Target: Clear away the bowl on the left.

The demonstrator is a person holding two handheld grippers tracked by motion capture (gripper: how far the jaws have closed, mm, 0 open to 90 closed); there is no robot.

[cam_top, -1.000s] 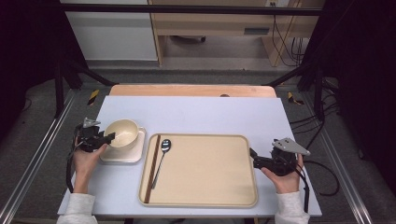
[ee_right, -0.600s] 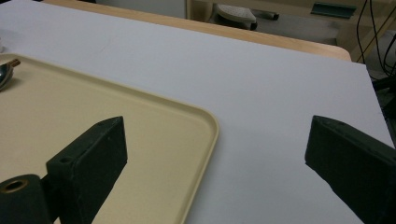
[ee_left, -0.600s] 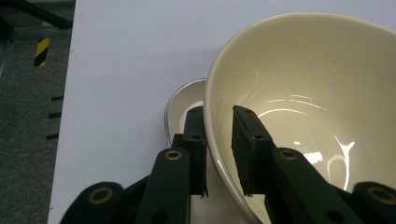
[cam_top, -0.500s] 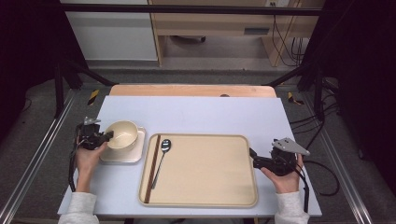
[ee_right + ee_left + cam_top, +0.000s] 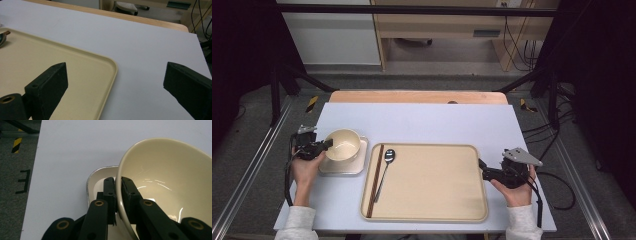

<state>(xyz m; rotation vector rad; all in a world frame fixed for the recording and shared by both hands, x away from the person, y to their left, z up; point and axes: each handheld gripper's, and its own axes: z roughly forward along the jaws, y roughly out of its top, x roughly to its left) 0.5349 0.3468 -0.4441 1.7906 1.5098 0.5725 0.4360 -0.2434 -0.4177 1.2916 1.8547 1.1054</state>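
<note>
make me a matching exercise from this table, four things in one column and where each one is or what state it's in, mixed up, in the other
Things:
1. bowl
2. spoon
3. left hand-held gripper
4. right hand-held gripper

Places or states:
A. open, over the right edge of the tray
B. lying in the tray beside the chopsticks
C. shut on a rim
D. sitting on the small square plate

Pairs: 1-D, 2-B, 3-C, 4-A
</note>
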